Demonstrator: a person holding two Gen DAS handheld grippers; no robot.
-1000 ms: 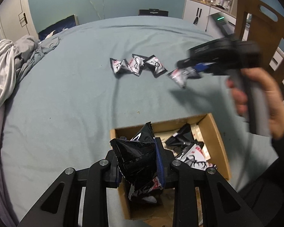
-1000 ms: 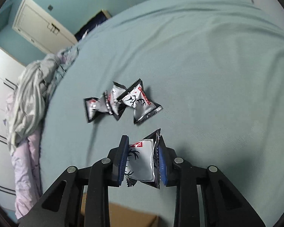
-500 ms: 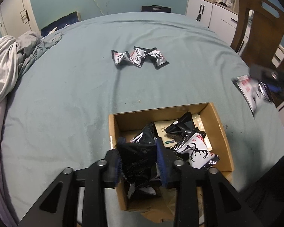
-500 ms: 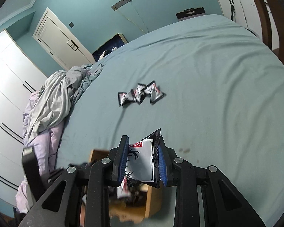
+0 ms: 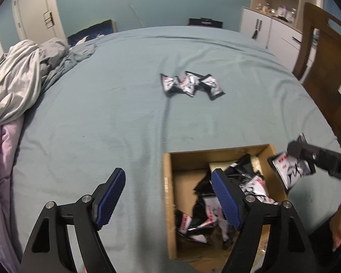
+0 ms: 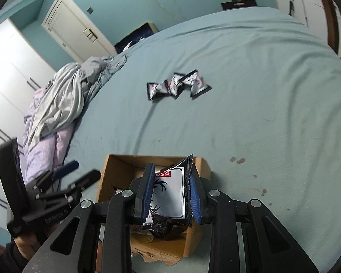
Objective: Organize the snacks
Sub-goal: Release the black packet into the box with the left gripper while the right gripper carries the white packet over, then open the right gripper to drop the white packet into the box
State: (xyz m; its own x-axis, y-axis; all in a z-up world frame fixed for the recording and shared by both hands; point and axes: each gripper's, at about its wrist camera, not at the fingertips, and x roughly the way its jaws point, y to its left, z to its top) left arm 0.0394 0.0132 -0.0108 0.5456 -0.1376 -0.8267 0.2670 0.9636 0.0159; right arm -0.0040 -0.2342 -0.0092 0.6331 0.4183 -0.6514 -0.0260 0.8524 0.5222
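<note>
A brown cardboard box [image 5: 168, 193] [image 6: 103, 175] lies on the teal bed sheet and holds several black-and-white snack packets [image 5: 257, 186]. My left gripper [image 5: 168, 192] hovers over the box's left wall, its jaws opening with nothing between them. My right gripper [image 6: 170, 191] is shut on a snack packet [image 6: 170, 195] above the box. That packet [image 5: 292, 170] also shows at the right in the left wrist view. Three more snack packets [image 5: 191, 85] [image 6: 177, 85] lie in a row farther up the bed.
Crumpled grey bedding [image 5: 18, 84] and a pink quilt [image 5: 2, 159] fill the left side. A wooden chair [image 5: 325, 63] stands beside the bed on the right, with white cabinets [image 5: 268, 29] behind. Teal sheet [image 5: 102, 125] stretches between box and packets.
My left gripper opened and let its packet drop into the box. My right gripper carried its packet from beside the row on the bed back to above the box.
</note>
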